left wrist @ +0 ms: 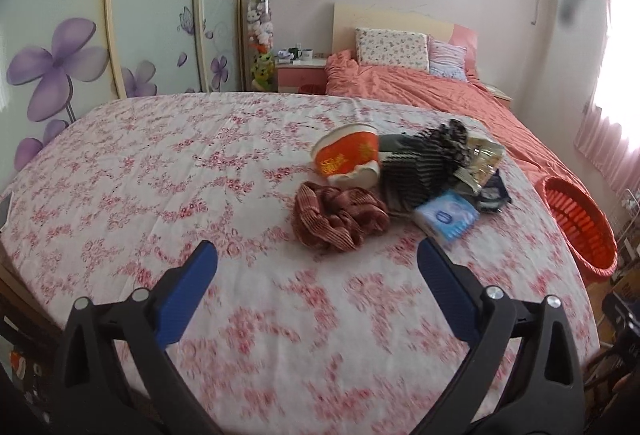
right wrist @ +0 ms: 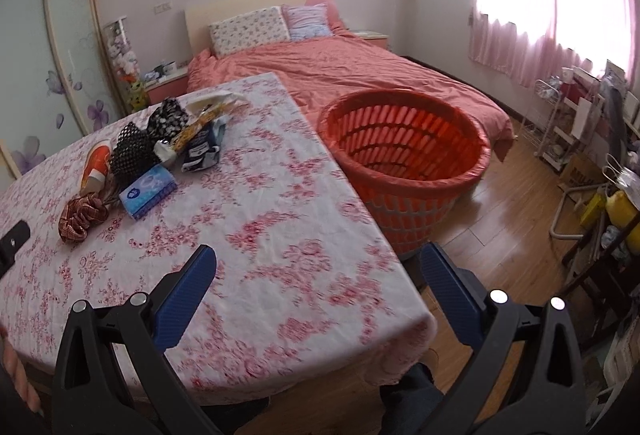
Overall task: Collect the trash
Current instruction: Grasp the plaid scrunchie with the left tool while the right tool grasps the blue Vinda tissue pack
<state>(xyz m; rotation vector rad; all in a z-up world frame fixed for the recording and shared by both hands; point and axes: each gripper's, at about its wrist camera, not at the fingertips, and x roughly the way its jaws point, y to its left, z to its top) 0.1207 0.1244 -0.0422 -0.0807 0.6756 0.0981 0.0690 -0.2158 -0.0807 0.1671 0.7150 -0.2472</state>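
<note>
My left gripper (left wrist: pixel 316 255) and right gripper (right wrist: pixel 318 261) look alike: black plastic arms with triangular cut-outs and silver round screw heads. Each finger wears a textured blue pad (left wrist: pixel 188 299).

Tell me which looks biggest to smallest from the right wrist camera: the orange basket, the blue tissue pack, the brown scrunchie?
1. Orange basket, by far the largest.
2. and 3. Blue tissue pack and brown scrunchie look about alike in this view, so I won't rank them.
</note>
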